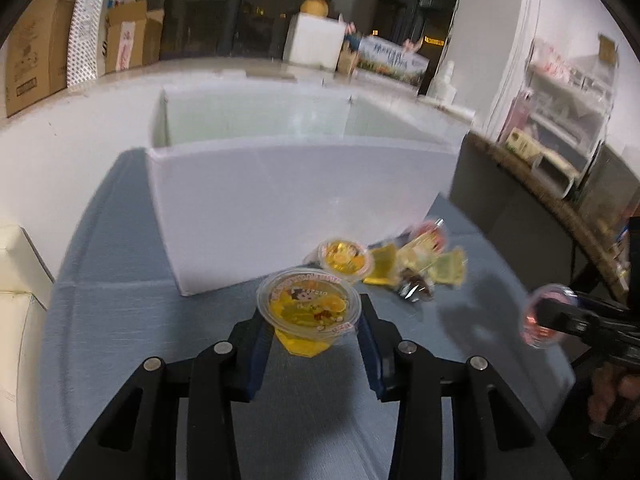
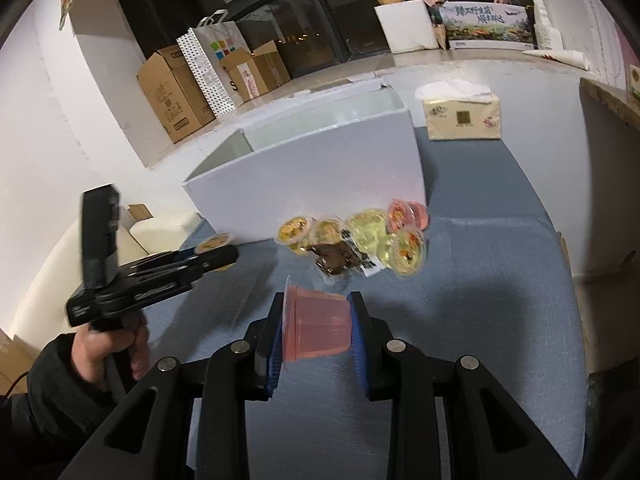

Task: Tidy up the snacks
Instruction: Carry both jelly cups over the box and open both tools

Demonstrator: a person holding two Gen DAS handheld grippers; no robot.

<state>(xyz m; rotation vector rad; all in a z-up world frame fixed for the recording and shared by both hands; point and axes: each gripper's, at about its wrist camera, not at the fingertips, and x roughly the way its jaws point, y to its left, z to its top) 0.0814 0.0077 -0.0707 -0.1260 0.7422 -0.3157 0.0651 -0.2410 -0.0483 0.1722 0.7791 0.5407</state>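
Observation:
My left gripper [image 1: 310,322] is shut on a yellow jelly cup [image 1: 308,306], held upright above the blue tablecloth. It also shows in the right wrist view [image 2: 216,254]. My right gripper [image 2: 318,322] is shut on a pink jelly cup [image 2: 318,326], lying sideways between the pads; it also shows in the left wrist view [image 1: 542,322]. A pile of jelly cups and wrapped snacks [image 2: 356,242] lies in front of the white open box [image 2: 320,168], also in the left wrist view [image 1: 280,196]. The box looks empty inside.
A tissue pack [image 2: 462,116] stands right of the box. The table is covered in blue cloth [image 2: 500,280]. A cream sofa [image 1: 16,280] is at the left. Cardboard boxes [image 2: 172,96] and a paper bag stand on the floor behind.

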